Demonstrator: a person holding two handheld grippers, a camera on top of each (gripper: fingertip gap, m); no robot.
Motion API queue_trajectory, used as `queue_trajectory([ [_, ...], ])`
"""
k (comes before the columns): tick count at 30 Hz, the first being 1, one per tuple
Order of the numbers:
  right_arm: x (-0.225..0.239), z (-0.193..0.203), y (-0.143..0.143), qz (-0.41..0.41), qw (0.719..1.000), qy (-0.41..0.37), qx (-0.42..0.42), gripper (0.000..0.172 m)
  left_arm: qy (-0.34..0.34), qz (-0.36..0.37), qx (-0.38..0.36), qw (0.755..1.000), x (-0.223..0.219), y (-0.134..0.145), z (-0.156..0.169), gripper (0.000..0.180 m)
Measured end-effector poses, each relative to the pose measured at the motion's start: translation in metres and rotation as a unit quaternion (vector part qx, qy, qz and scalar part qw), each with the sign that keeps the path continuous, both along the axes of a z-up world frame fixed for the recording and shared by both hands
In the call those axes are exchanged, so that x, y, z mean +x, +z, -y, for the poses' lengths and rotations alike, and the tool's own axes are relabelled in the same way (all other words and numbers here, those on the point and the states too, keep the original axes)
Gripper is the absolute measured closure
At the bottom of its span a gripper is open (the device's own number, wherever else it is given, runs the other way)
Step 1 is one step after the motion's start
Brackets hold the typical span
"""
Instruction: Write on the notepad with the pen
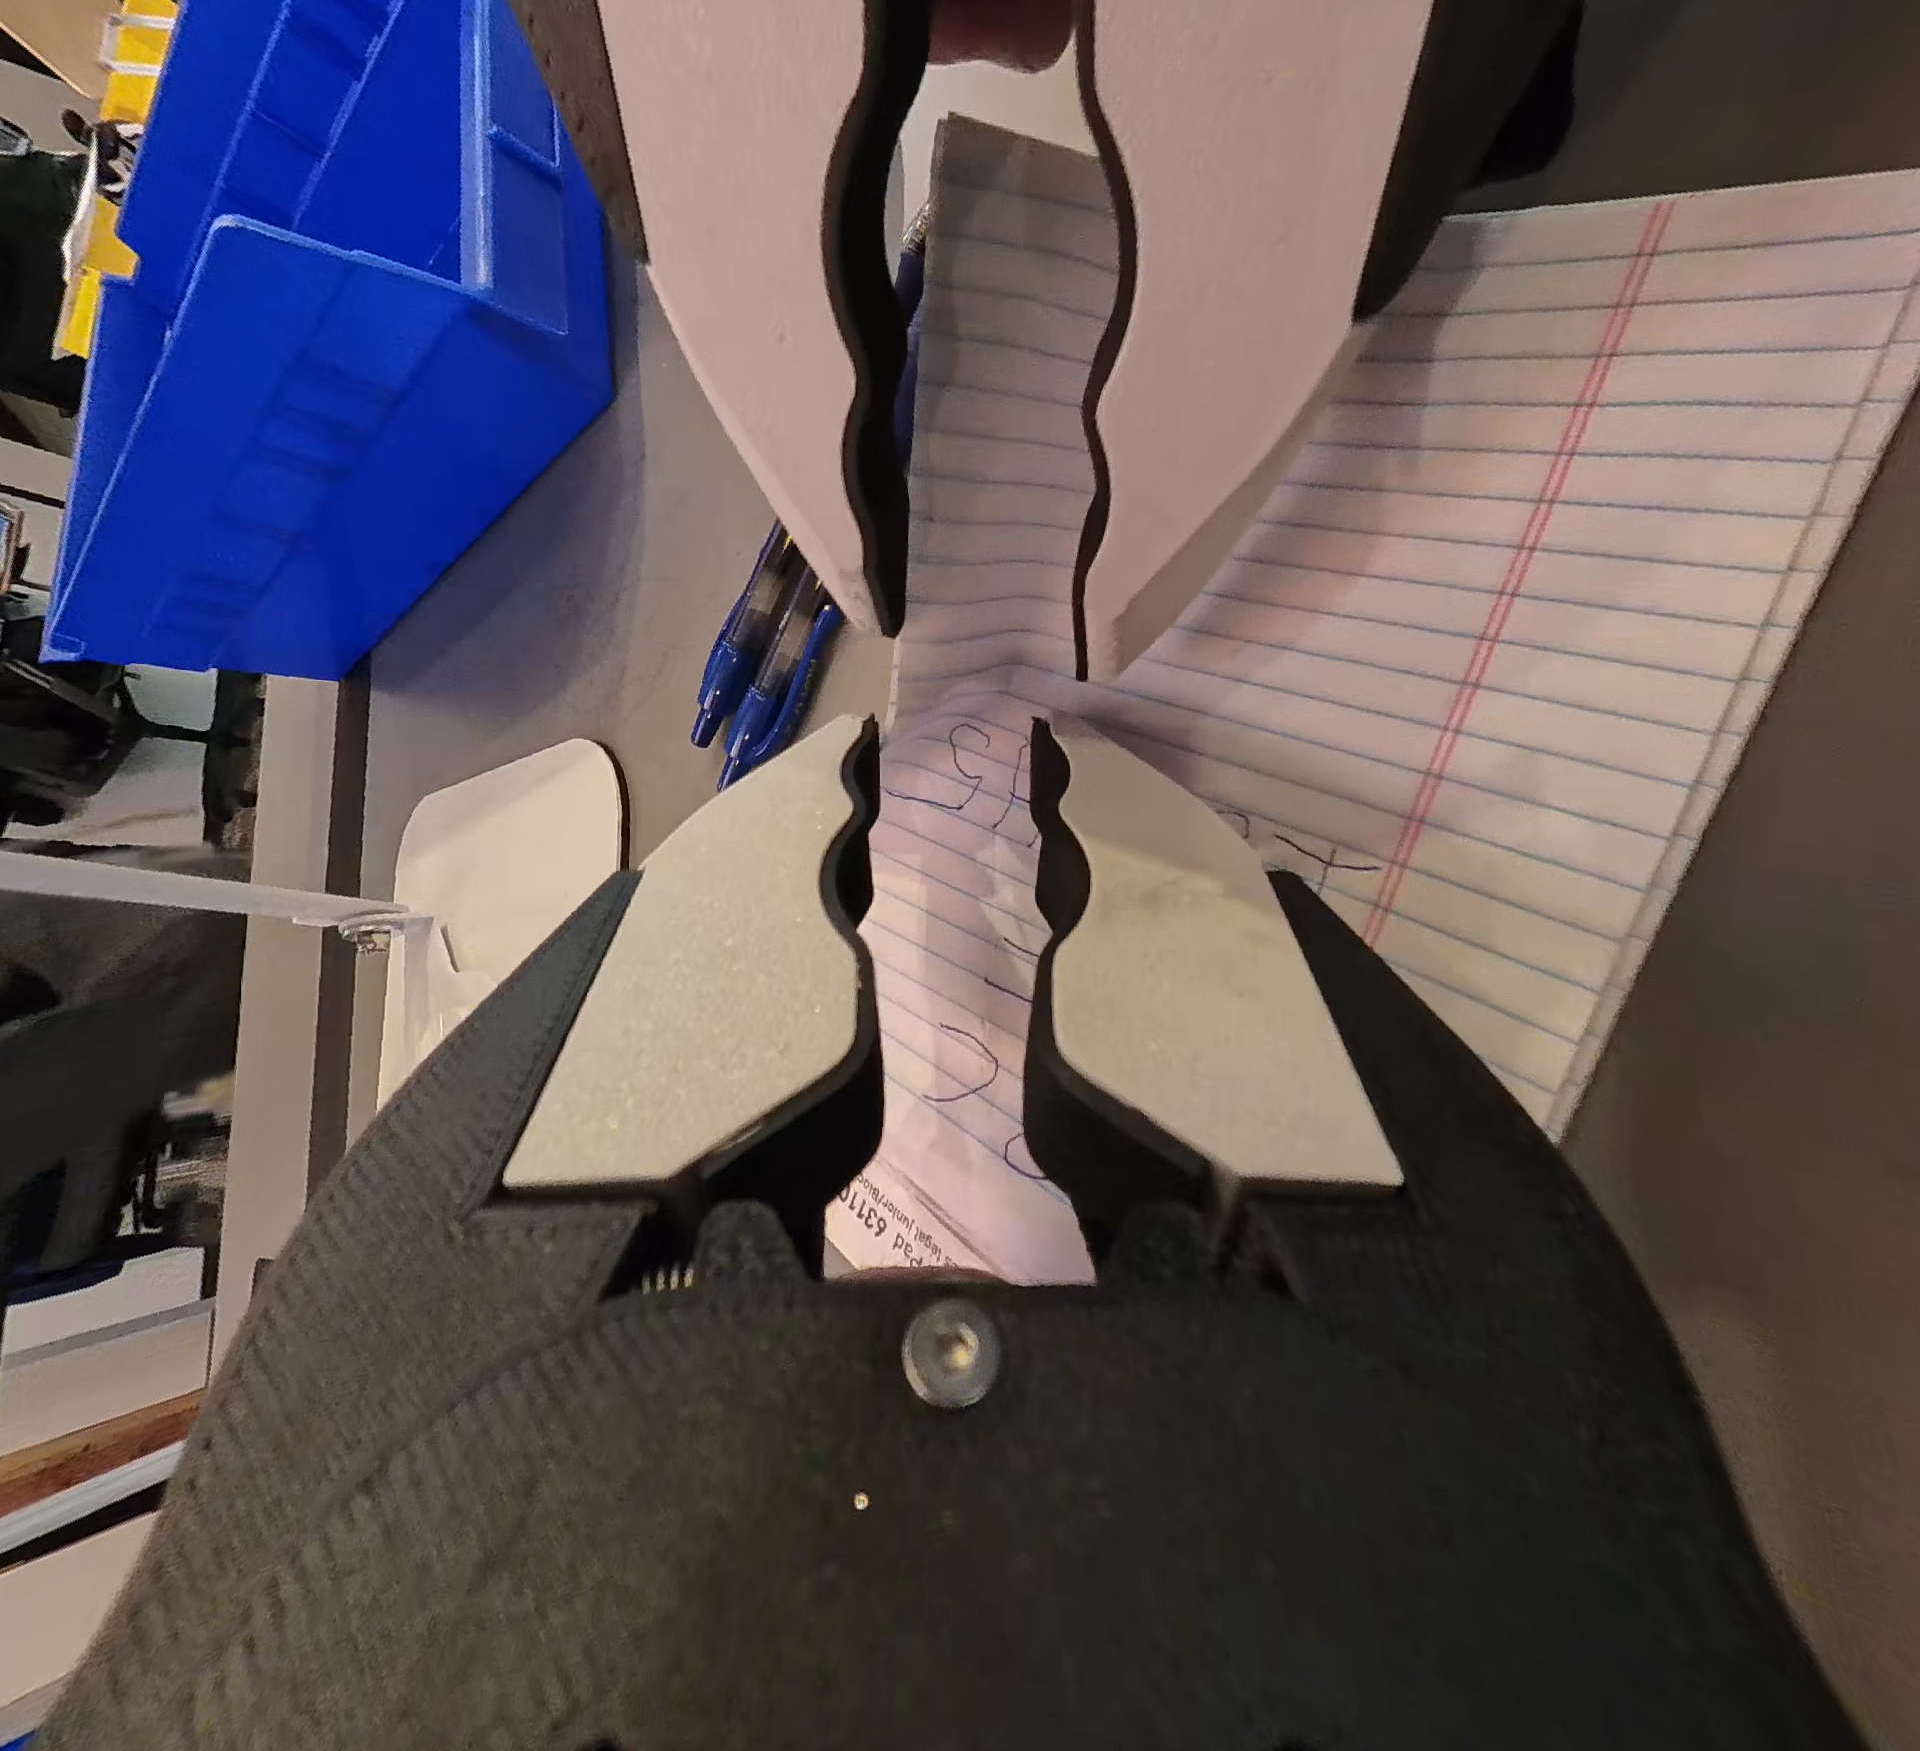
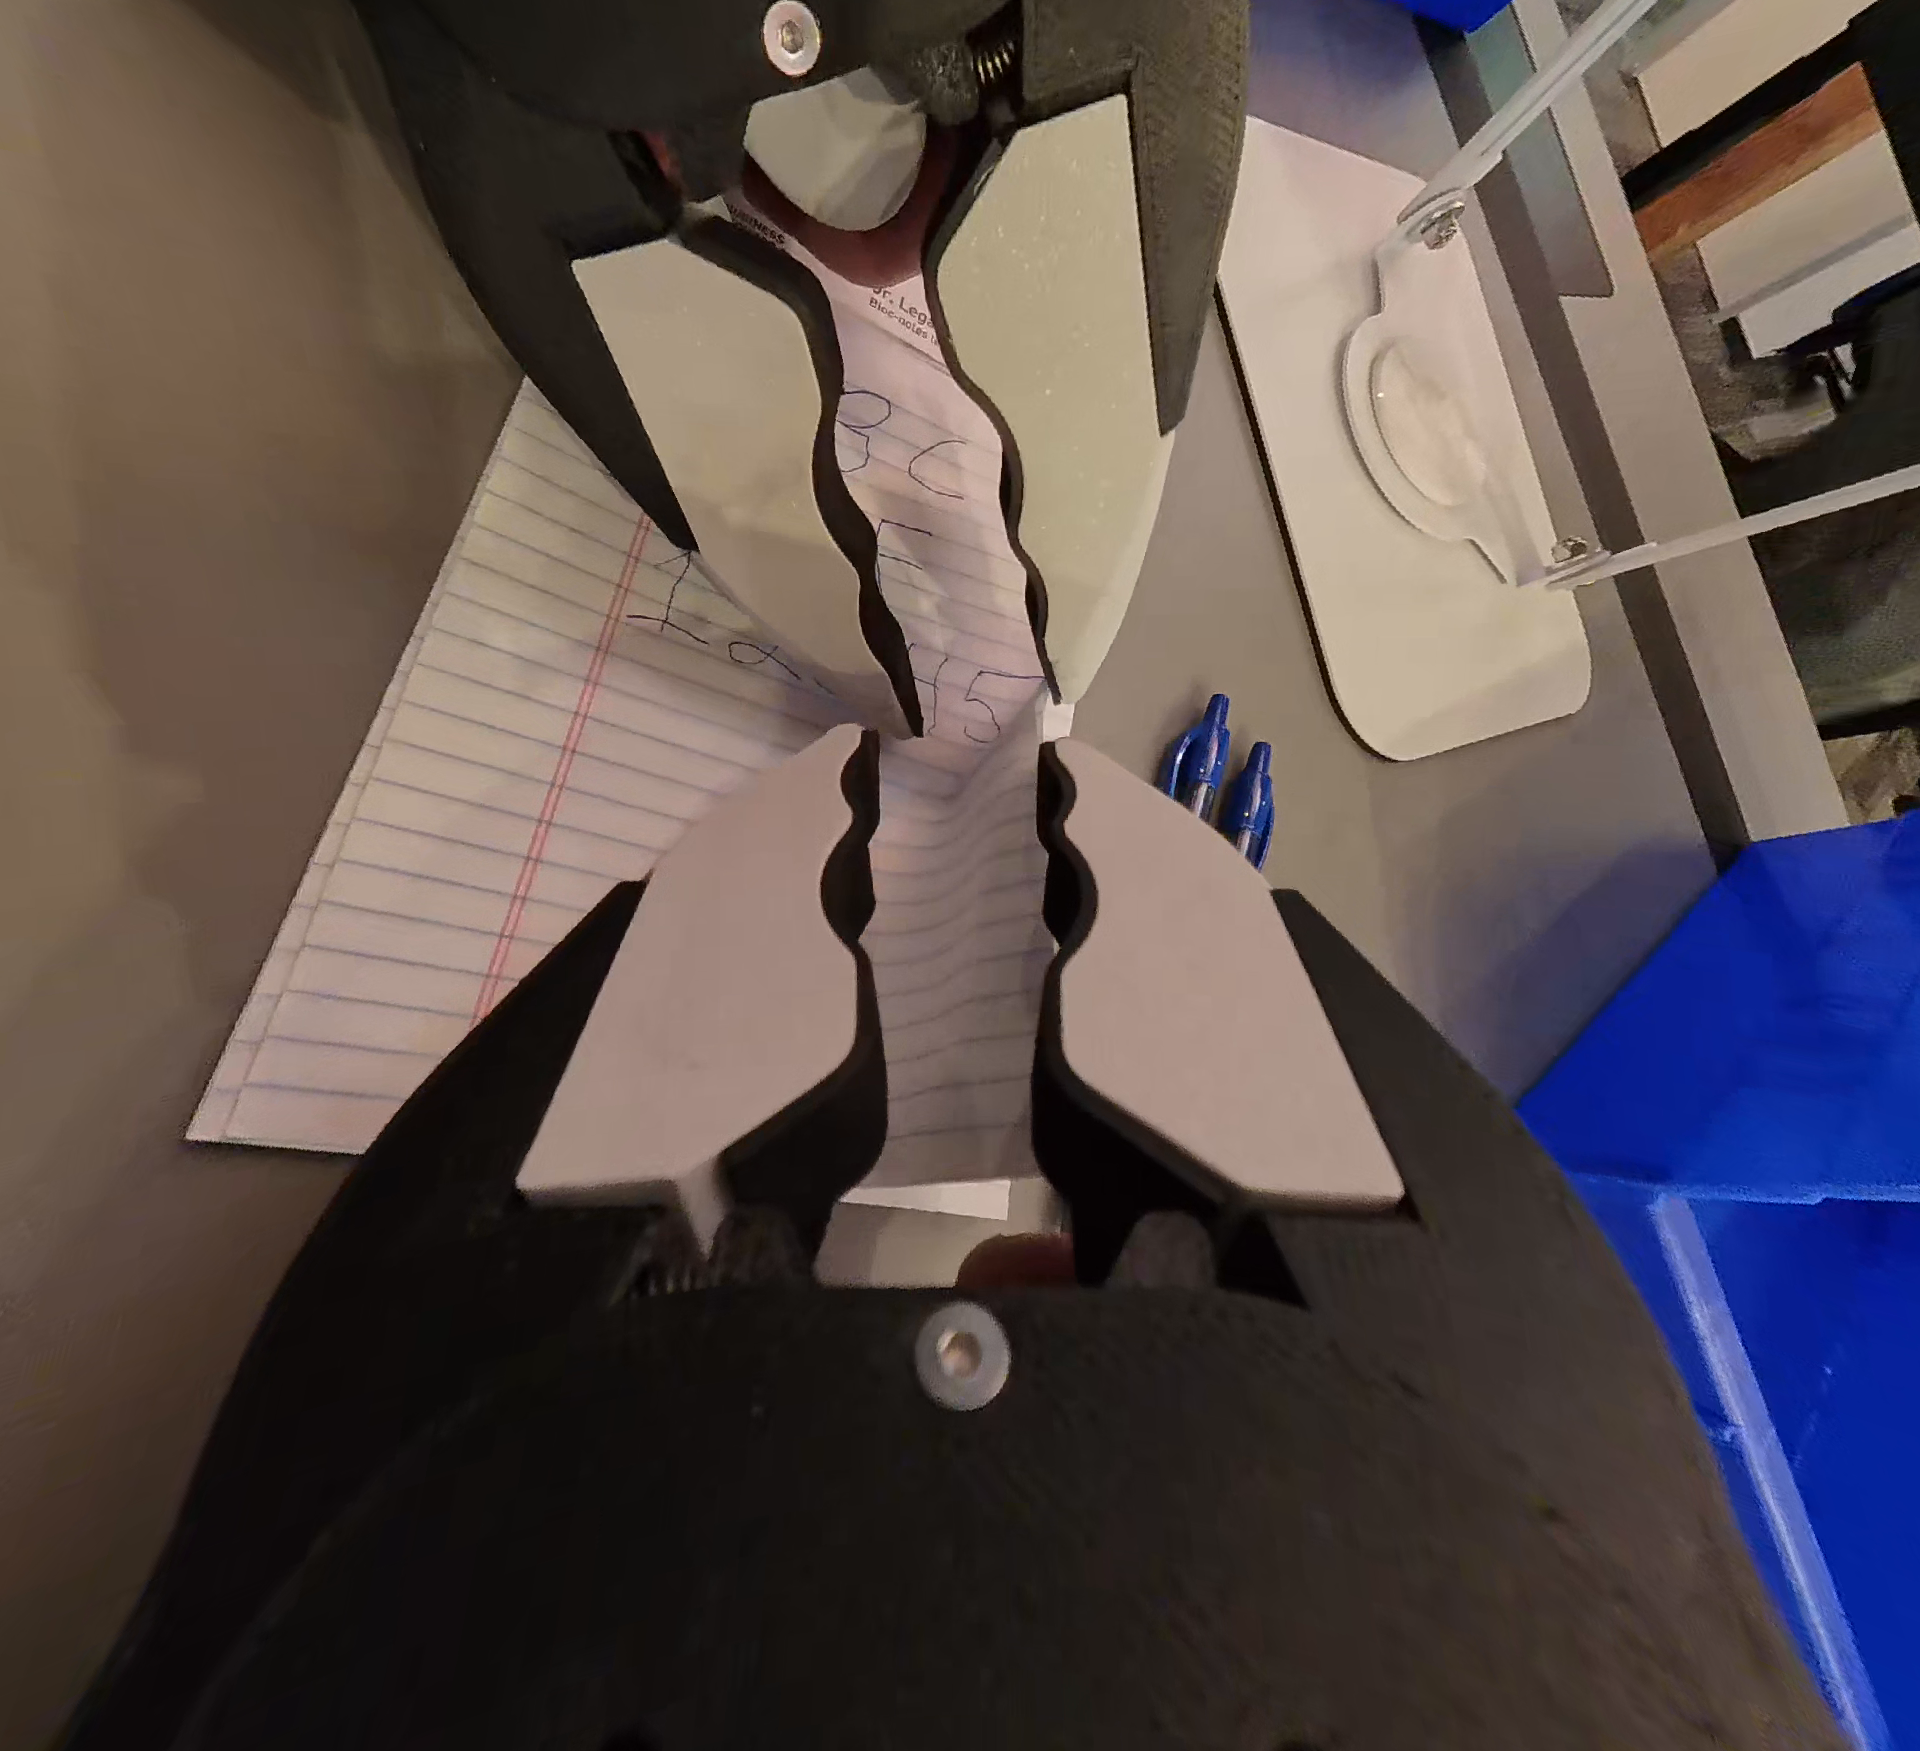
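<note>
1. Left gripper [image 1: 956, 730] and right gripper [image 2: 956, 756]: tips nearly meeting over the lined notepad [image 2: 436, 870], jaws narrowly parted, nothing held.
2. Blue pens [image 2: 1226, 797] lie on the grey table [image 2: 1403, 870], just beside the pad's edge.
3. Risk: the page bulges between the tips; closing could pinch or tear it.
4. Risk: grippers may collide.

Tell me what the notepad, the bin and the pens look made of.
Notepad: matte white ruled paper, with its stacked sheet edges showing. Bin: blue, apparently moulded plastic, with ribbed walls and a slight sheen. Pens: seemingly glossy blue plastic with clear barrel sections; both lie beside the notepad.
</note>
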State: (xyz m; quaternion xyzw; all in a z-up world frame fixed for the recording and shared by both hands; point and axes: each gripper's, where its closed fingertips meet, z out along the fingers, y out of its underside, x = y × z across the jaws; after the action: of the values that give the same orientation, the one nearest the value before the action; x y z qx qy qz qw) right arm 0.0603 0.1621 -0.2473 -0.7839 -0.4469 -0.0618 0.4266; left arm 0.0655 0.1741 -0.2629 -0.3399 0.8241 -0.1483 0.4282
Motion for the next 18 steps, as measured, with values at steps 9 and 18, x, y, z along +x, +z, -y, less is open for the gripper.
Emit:
queue_trajectory([
  [9,-0.0017,0.0022,-0.0032,0.002,1.000,0.009,-0.009,0.149,0.001,-0.001,-0.001,1.000,0.0004,-0.0004,0.0004,0.154],
  [18,0.0053,0.0010,-0.0056,-0.028,0.999,-0.011,-0.031,0.152,0.000,-0.001,-0.001,1.000,0.0008,-0.0007,0.0006,0.154],
])
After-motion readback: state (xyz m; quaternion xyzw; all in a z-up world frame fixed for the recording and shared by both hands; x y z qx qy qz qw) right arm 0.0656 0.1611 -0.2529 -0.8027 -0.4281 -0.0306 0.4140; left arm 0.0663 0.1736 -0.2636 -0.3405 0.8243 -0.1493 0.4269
